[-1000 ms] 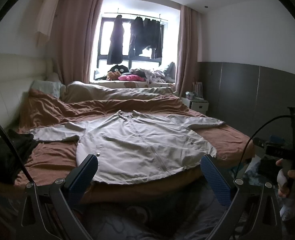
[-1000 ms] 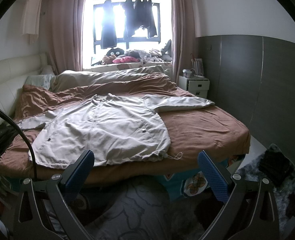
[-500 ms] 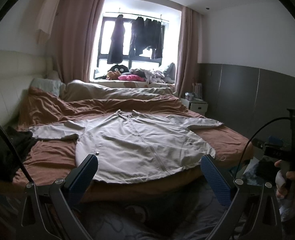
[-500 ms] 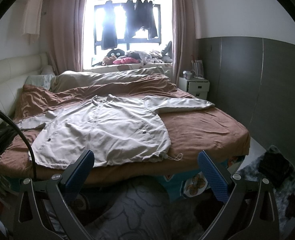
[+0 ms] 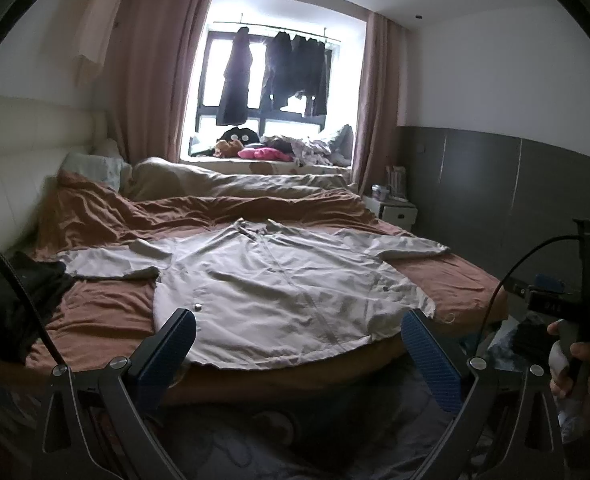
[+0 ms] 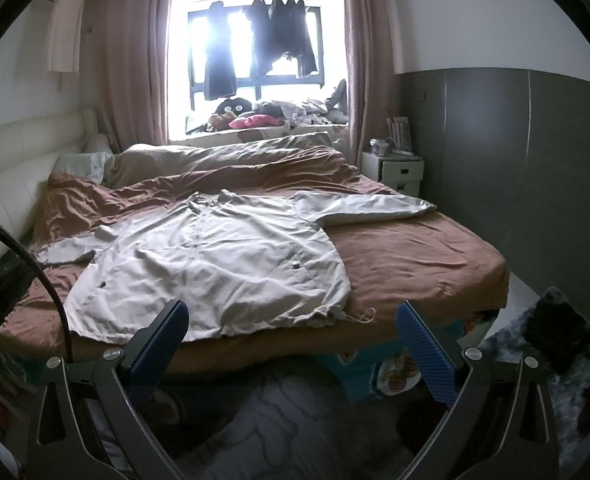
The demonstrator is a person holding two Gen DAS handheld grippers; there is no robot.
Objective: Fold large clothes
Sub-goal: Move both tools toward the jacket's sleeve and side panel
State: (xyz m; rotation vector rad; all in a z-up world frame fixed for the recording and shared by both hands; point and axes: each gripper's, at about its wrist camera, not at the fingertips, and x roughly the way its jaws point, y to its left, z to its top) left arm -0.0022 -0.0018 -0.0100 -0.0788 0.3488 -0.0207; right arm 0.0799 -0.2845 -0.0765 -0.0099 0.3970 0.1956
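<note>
A large light grey jacket (image 5: 279,284) lies spread flat, front up, on the brown bed cover (image 5: 107,312), sleeves out to both sides; it also shows in the right wrist view (image 6: 219,264). My left gripper (image 5: 299,344) is open and empty, held in front of the bed's near edge, short of the jacket's hem. My right gripper (image 6: 291,336) is open and empty, also short of the hem, near its right corner with the drawstring (image 6: 365,316). The hand holding the right gripper's handle (image 5: 575,344) shows at the right of the left wrist view.
A dark garment (image 5: 15,304) lies on the bed's left side. A rumpled beige duvet (image 5: 235,184) lies at the far side. A white nightstand (image 6: 399,172) stands at the right by the grey wall. Clothes hang at the window (image 6: 255,40). A patterned rug (image 6: 295,420) lies below.
Both grippers have drifted slightly, so the views have shifted a little. The jacket has not moved and both grippers stay open.
</note>
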